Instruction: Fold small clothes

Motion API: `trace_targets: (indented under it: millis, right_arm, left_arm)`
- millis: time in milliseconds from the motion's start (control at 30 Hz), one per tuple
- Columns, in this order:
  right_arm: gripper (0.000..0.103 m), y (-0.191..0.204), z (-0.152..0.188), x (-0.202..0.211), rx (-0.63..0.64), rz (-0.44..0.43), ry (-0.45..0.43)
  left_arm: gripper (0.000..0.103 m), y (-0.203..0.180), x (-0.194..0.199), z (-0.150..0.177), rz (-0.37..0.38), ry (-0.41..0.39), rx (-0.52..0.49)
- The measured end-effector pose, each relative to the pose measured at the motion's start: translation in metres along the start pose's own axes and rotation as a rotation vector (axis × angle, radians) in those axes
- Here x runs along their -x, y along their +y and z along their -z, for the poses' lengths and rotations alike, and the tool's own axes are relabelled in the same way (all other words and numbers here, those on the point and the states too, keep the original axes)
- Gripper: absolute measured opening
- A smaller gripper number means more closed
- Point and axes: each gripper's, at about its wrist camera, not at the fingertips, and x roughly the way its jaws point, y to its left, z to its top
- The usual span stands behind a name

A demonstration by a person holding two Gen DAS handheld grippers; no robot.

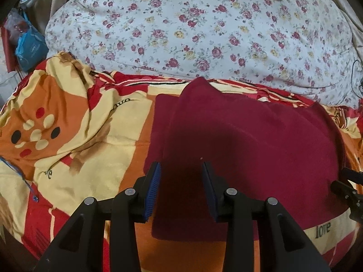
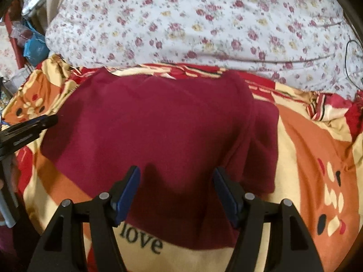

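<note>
A dark red garment [image 1: 249,149] lies spread on the patterned bed sheet, with one part folded over on its left side in the left wrist view. It fills the middle of the right wrist view [image 2: 158,124]. My left gripper [image 1: 181,167] is open and empty, just above the garment's near left part. My right gripper [image 2: 177,176] is open and empty above the garment's near edge. The left gripper shows at the left edge of the right wrist view [image 2: 34,124]. The right gripper shows at the right edge of the left wrist view [image 1: 349,188].
The bed sheet [image 1: 79,136] is orange, yellow and red with the word "love" [image 2: 140,240]. A large floral pillow or quilt [image 1: 192,27] lies behind the garment. Blue bags [image 1: 29,45] and clutter hang at the far left.
</note>
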Motion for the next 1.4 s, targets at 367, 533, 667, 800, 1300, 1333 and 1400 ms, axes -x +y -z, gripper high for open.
trace_targets:
  millis: [367,533,667,800,1300,1333,1400]
  right_arm:
    - [0.07,0.018,0.001,0.001,0.067,0.059,-0.004]
    - [0.07,0.034,-0.01,0.006,0.073,-0.008,-0.056]
    - [0.07,0.047,-0.019,-0.008,0.105,-0.017,-0.06]
    - [0.068,0.053,-0.02,-0.031,0.1,-0.04,-0.013]
    - [0.068,0.057,-0.052,-0.052,0.083,-0.059,-0.046]
    - [0.068,0.057,-0.056,-0.055,0.077,-0.068,-0.047]
    - [0.068,0.058,-0.063,-0.062,0.071,-0.086,-0.044]
  left_arm:
    - [0.026,-0.001,-0.013,0.002,0.002,0.022,-0.01]
    - [0.026,0.001,-0.017,0.002,0.003,0.029,-0.008]
    - [0.026,0.001,-0.02,0.003,0.005,0.035,-0.011]
    - [0.026,0.001,-0.022,0.002,0.01,0.043,-0.008]
    - [0.027,0.038,-0.025,-0.01,0.184,0.092,0.176]
    - [0.027,0.041,-0.025,-0.011,0.199,0.091,0.195]
    - [0.027,0.048,-0.022,-0.013,0.225,0.076,0.232]
